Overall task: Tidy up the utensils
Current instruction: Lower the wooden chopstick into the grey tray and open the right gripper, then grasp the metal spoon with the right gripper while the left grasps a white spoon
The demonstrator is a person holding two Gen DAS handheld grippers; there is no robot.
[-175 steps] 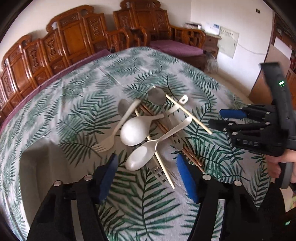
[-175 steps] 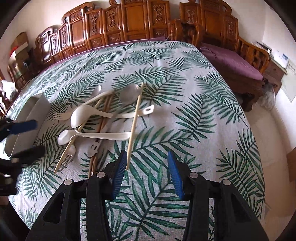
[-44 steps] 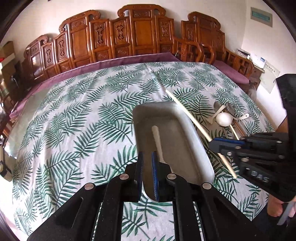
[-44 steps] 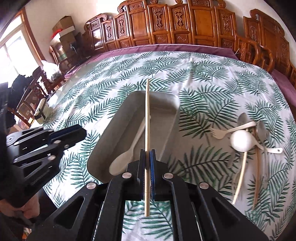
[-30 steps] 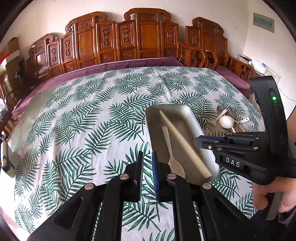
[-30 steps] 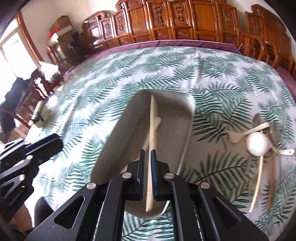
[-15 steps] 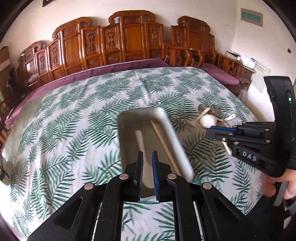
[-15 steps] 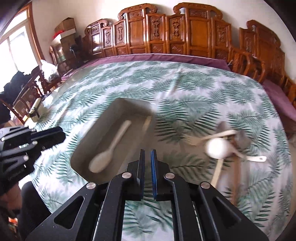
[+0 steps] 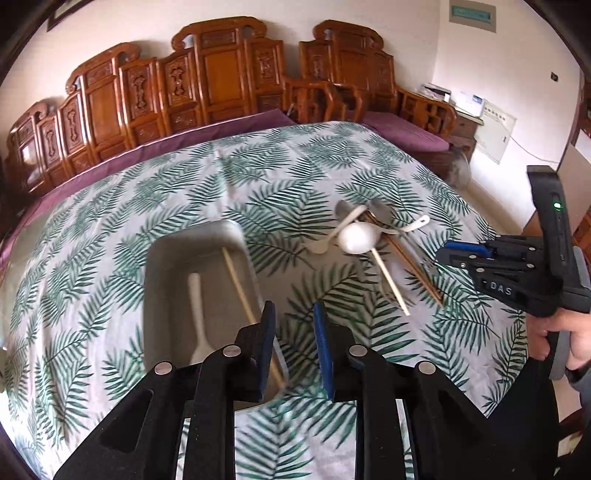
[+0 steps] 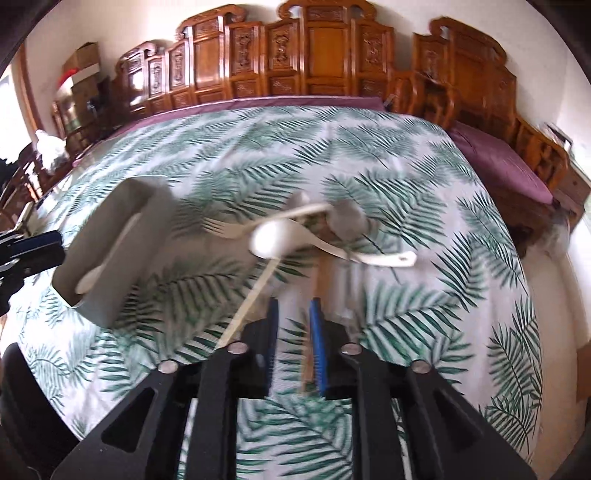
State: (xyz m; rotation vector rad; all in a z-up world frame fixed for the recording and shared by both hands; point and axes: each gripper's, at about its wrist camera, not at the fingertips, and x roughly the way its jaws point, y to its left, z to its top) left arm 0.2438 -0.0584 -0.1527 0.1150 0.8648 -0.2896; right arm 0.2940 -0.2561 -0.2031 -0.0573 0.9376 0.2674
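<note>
Both grippers have opened a narrow gap since half a second ago, and both have swung toward the pile; the left gripper [image 9: 294, 341] holds nothing, nor does the right gripper [image 10: 293, 345]; the tray [image 9: 162, 258] holds a spoon [image 9: 196, 314] and a chopstick [image 9: 240, 291]; the pile [image 9: 364, 236] of spoons, fork and chopsticks lies right of the tray, apart from it, on a palm-leaf tablecloth [image 9: 110, 206]; carved wooden benches [image 9: 147, 96] with purple cushions line the white wall [image 9: 406, 22] behind.
</note>
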